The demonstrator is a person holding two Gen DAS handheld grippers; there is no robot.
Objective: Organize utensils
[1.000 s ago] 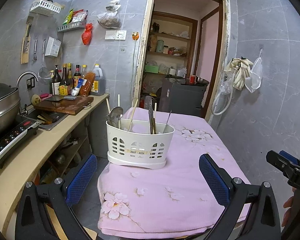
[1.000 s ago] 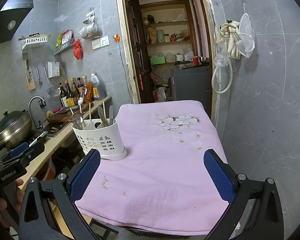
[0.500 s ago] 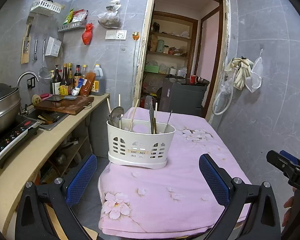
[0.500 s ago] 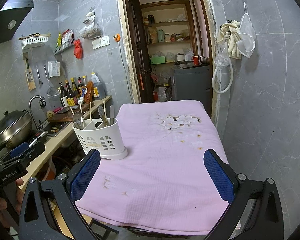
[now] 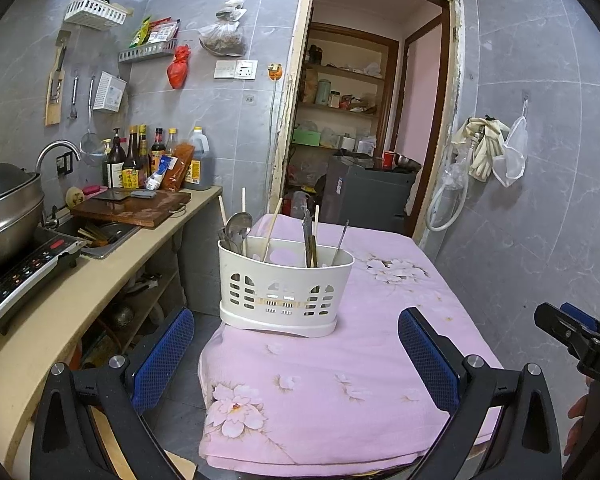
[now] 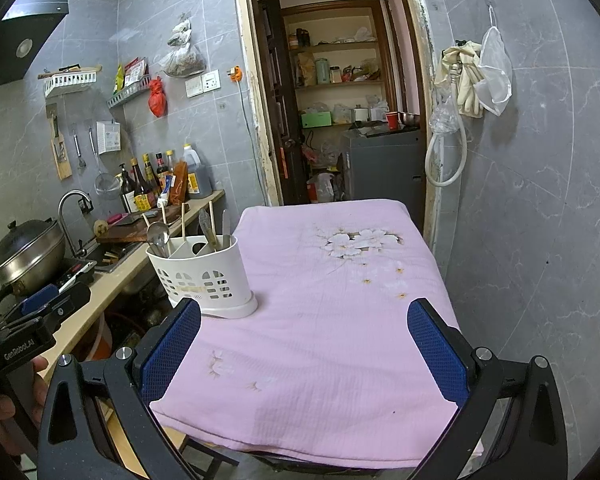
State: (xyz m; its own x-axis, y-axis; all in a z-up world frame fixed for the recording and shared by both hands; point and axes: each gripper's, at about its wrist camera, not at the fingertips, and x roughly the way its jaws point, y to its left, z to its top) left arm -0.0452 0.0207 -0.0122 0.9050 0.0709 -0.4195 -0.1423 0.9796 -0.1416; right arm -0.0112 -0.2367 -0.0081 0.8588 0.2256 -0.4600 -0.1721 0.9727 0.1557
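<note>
A white slotted utensil caddy (image 5: 285, 293) (image 6: 202, 276) stands on the left part of a table under a pink flowered cloth (image 5: 340, 364) (image 6: 332, 304). Spoons (image 5: 236, 229) (image 6: 157, 236), wooden chopsticks (image 5: 271, 229) and other metal utensils (image 5: 309, 237) stick up out of its compartments. My left gripper (image 5: 298, 354) is open, held back from the caddy above the table's near edge, nothing between its blue pads. My right gripper (image 6: 302, 346) is open too, over the near part of the cloth, with the caddy to the left of its left finger.
A counter (image 5: 60, 304) runs along the left with an induction hob (image 5: 24, 272), a pot (image 5: 8, 208), a sink, a cutting board (image 5: 134, 208) and bottles. Beyond the table is a doorway with a grey cabinet (image 5: 368, 196). A tiled wall closes the right side.
The left wrist view has shifted slightly, so the caddy sits a little further right and lower. The right wrist view is almost unchanged. Both grippers stay open.
</note>
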